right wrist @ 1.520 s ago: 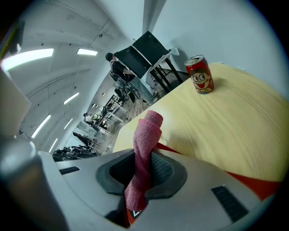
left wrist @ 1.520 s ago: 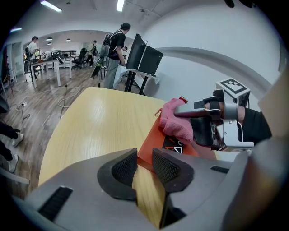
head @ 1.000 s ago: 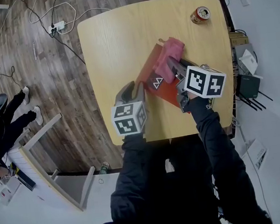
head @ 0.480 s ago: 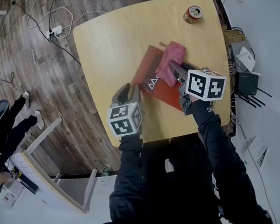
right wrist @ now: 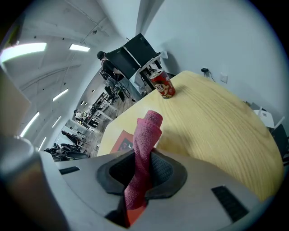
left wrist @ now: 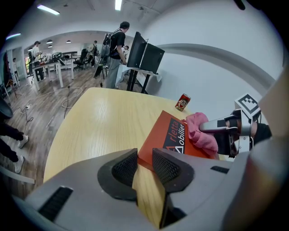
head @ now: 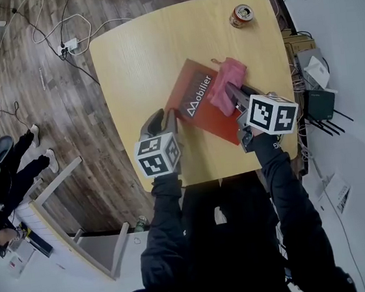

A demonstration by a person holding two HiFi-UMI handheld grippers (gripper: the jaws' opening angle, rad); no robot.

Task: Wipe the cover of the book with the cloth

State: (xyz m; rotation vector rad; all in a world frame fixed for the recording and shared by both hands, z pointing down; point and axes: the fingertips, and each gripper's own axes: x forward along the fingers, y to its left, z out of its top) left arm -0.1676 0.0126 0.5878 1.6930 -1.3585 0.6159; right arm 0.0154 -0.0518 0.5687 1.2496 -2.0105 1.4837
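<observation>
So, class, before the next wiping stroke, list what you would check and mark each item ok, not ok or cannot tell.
1. Is the cloth clamped in the right tool? Ok, the jaws are shut on it.
2. Is the book steadied? Ok, the left tool grips its near corner.
3. Is the cloth on the cover? Ok, it lies on the book's right part.
4. Is the can out of the way? Ok, it stands at the far corner of the table, apart from the book.
5. Is the cover clean? Cannot tell.

Wood floor (head: 54, 111), white walls (left wrist: 212, 58)
</observation>
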